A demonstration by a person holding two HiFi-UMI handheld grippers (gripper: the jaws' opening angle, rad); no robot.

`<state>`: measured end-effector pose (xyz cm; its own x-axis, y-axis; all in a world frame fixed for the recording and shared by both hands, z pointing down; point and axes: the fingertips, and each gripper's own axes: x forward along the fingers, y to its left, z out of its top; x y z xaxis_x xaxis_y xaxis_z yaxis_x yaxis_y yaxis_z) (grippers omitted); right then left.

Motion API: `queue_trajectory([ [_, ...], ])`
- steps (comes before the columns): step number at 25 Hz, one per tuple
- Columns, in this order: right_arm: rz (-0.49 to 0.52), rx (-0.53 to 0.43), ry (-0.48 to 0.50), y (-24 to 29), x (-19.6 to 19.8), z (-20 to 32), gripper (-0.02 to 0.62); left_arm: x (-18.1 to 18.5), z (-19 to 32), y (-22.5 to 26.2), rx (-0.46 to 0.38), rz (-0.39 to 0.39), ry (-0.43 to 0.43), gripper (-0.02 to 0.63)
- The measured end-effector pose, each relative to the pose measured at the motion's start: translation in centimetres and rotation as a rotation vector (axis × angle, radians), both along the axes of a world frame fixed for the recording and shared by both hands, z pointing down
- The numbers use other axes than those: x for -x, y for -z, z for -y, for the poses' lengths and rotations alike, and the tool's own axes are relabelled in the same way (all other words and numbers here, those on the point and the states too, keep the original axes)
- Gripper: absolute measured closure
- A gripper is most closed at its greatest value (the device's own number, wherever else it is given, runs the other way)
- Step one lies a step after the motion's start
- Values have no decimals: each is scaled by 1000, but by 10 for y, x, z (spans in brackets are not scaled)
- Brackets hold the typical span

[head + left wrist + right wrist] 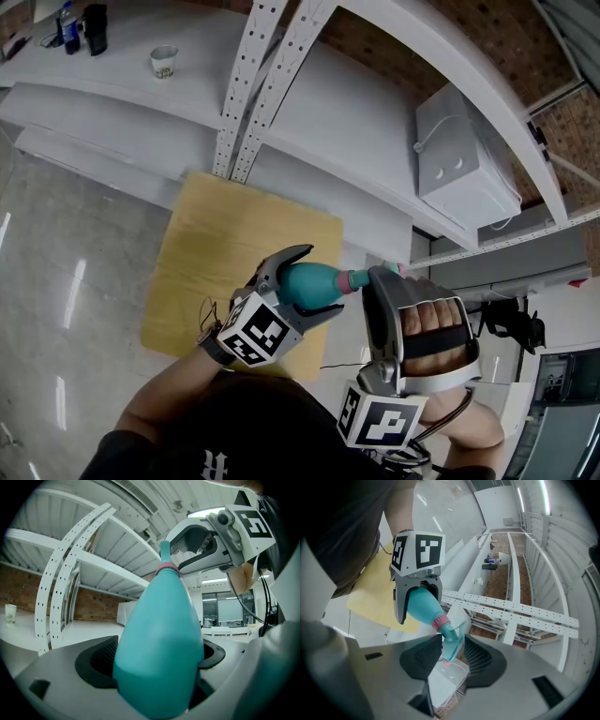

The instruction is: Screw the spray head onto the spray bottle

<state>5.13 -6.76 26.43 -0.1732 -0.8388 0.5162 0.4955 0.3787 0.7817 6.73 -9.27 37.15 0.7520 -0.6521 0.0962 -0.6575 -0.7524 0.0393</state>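
My left claw (pixel 322 281) clamps the spray bottle (pixel 159 644), my right claw (pixel 453 642) pinches the spray head (pixel 449 631) on its neck; tightening likely remains.

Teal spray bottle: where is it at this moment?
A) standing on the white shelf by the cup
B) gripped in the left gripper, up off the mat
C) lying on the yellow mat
B: the left gripper clamps the teal spray bottle by its body, in the air clear of the yellow mat, while the right gripper pinches the spray head at its neck.
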Motion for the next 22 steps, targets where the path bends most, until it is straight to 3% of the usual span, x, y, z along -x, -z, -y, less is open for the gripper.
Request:
queue_trajectory([
  [7, 9, -18, 36, 14, 4, -3, 463, 0, 2, 11, -30, -34, -35, 133],
  [10, 126, 76, 37, 25, 8, -13, 463, 2, 3, 14, -31, -41, -52, 133],
  [11, 209, 167, 39, 28, 10, -21, 463, 3, 3, 16, -33, -47, -58, 133],
  [13, 481, 466, 68, 44, 11, -34, 463, 7, 2, 21, -35, -62, -71, 132],
  [16, 1202, 993, 118, 94, -22, -28, 431, 15, -2, 31, -30, -98, -105, 132],
  [18, 1606, 1209, 183, 108, -54, -5, 367, 19, -9, 41, -26, -126, -149, 132],
  [20, 1762, 1333, 206, 90, -66, 14, 351, 21, -18, 52, -17, -144, -201, 133],
  [22, 1745, 1449, 234, 71, -50, 14, 351, 21, -25, 60, -2, -155, -246, 132],
])
